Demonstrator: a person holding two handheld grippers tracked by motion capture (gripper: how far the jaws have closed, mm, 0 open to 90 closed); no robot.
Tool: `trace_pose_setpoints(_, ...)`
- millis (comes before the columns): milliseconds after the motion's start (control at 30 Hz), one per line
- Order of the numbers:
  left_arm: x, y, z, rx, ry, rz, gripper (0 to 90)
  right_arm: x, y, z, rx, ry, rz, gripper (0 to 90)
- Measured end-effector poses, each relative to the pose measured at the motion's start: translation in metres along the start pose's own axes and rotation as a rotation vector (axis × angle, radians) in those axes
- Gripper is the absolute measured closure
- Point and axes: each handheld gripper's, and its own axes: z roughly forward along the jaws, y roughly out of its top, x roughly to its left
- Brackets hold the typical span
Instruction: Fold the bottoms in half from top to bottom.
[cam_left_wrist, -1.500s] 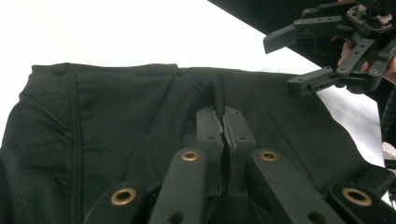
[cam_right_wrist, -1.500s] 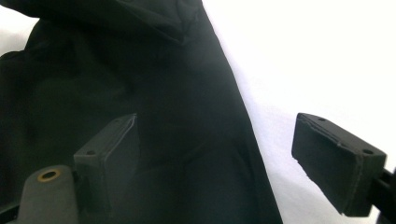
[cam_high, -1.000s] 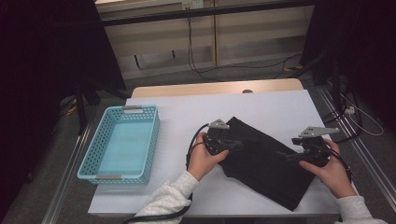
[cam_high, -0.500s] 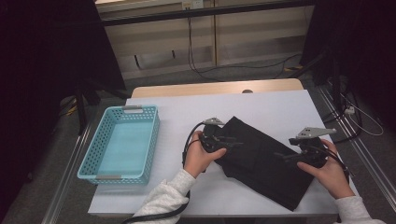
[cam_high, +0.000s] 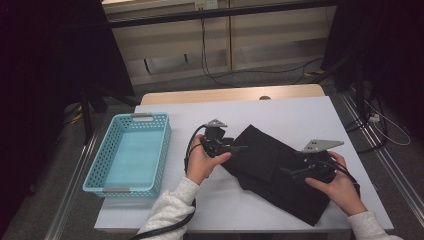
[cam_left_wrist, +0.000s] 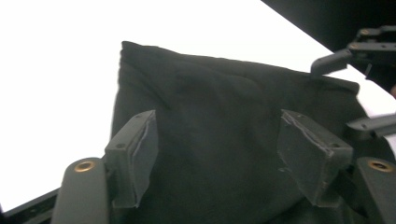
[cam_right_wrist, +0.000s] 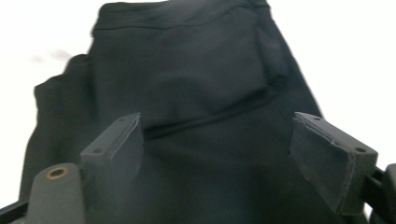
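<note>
Black cloth (cam_high: 275, 172), soft, folded roughly rectangular, lies diagonally on the white counter (cam_high: 300, 112). Left gripper (cam_high: 239, 147) at its upper-left edge: fingers (cam_left_wrist: 133, 156) just opened wide, gripping nothing. Right gripper (cam_high: 290, 171) over the lower-right part, fingers also spread, probably clear of the fabric.

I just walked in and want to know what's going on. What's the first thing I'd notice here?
A big black folded cloth lies across the middle and right of the white table. A person's two grippers sit at its ends, the left gripper and the right gripper, both with jaws apart. A bright blue basket stands at the table's left.
</note>
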Motion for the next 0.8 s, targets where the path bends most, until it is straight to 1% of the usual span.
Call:
trace_pose_setpoints(33,0.002,0.000,-0.001,-0.001,0.003,0.001,26.8,0.005,0.002,0.003,-0.001,0.023,-0.017,24.7)
trace_pose_setpoints(67,0.004,-0.001,-0.003,0.004,0.022,0.010,25.9,0.007,0.003,0.004,0.000,0.031,-0.021,25.1)
trace_pose_setpoints(100,0.004,-0.001,-0.003,0.004,0.022,0.010,24.9,0.007,0.003,0.004,0.000,0.031,-0.021,25.1)
trace_pose_setpoints(133,0.005,-0.001,-0.004,0.003,0.030,0.014,24.1,0.011,0.004,0.008,-0.001,0.040,-0.021,26.7)
trace_pose_setpoints(167,0.006,-0.001,-0.005,0.005,0.037,0.015,24.1,0.011,0.004,0.008,-0.001,0.040,-0.021,26.7)
trace_pose_setpoints(200,0.007,-0.002,-0.005,0.007,0.043,0.014,22.7,0.015,0.005,0.012,0.007,0.061,-0.031,28.0)
trace_pose_setpoints(233,0.008,-0.003,-0.005,0.010,0.050,0.014,22.7,0.015,0.005,0.012,0.007,0.061,-0.031,28.0)
trace_pose_setpoints(267,0.011,-0.004,-0.006,0.018,0.066,0.017,22.2,0.019,0.006,0.016,0.015,0.069,-0.039,29.4)
trace_pose_setpoints(300,0.011,-0.004,-0.006,0.018,0.066,0.017,21.7,0.021,0.007,0.018,0.015,0.075,-0.048,30.3)
trace_pose_setpoints(333,0.014,-0.005,-0.008,0.026,0.078,0.019,21.6,0.022,0.007,0.019,0.020,0.075,-0.057,30.7)
trace_pose_setpoints(367,0.014,-0.005,-0.008,0.026,0.078,0.019,21.4,0.024,0.007,0.021,0.028,0.071,-0.069,30.7)
trace_pose_setpoints(400,0.016,-0.006,-0.009,0.032,0.088,0.019,21.1,0.025,0.007,0.022,0.033,0.072,-0.074,30.9)
trace_pose_setpoints(433,0.017,-0.007,-0.009,0.031,0.099,0.020,21.2,0.025,0.008,0.023,0.033,0.079,-0.075,31.4)
trace_pose_setpoints(500,0.018,-0.007,-0.010,0.036,0.104,0.025,20.4,0.027,0.009,0.024,0.031,0.077,-0.083,32.2)
trace_pose_setpoints(600,0.022,-0.008,-0.013,0.031,0.119,0.019,20.0,0.029,0.010,0.025,0.022,0.087,-0.085,33.2)
trace_pose_setpoints(700,0.026,-0.009,-0.015,0.035,0.119,0.011,19.2,0.032,0.010,0.027,0.027,0.091,-0.088,33.6)
trace_pose_setpoints(800,0.032,-0.011,-0.018,0.036,0.125,0.009,18.1,0.036,0.011,0.033,0.036,0.091,-0.104,33.6)
